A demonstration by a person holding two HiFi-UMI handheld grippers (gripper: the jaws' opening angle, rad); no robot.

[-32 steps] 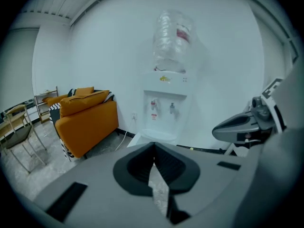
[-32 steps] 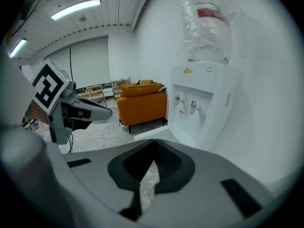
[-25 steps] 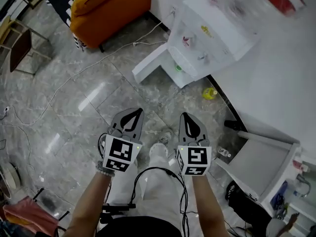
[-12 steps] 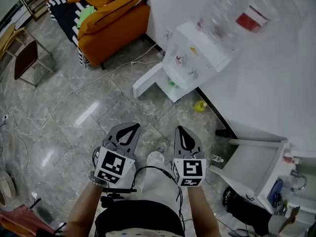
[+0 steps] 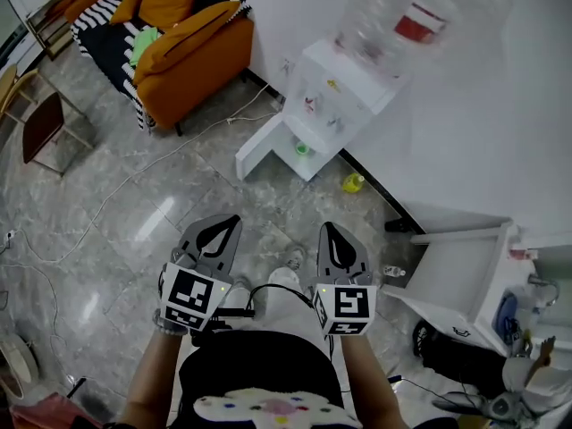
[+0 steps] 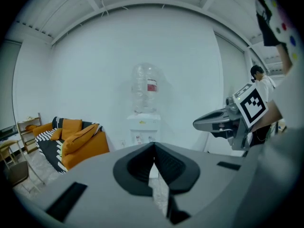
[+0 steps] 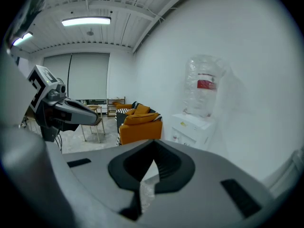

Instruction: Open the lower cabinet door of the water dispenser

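Observation:
The white water dispenser [image 5: 344, 83] stands against the wall with a clear bottle [image 5: 402, 16] on top. Its lower cabinet door [image 5: 261, 143] stands swung out to the left, and something green [image 5: 302, 148] shows inside the cabinet. My left gripper [image 5: 217, 231] and right gripper [image 5: 336, 236] hover side by side over the floor, well short of the dispenser, both shut with nothing in them. The dispenser [image 6: 144, 127] is far ahead in the left gripper view, beyond the closed tips of the left gripper [image 6: 153, 147]. It also shows as the dispenser [image 7: 192, 126] past the right gripper [image 7: 154, 146].
An orange sofa [image 5: 183, 47] with a striped throw stands left of the dispenser. A white cable [image 5: 134, 172] trails over the marble floor. A yellow object [image 5: 353, 183] lies by the wall. A white shelf unit [image 5: 465, 275] is at the right, a chair [image 5: 40, 119] at the far left.
Both grippers have risen together and stayed shut. The head view has pulled back, so the dispenser looks smaller and sits more to the left, and more of the person's body shows.

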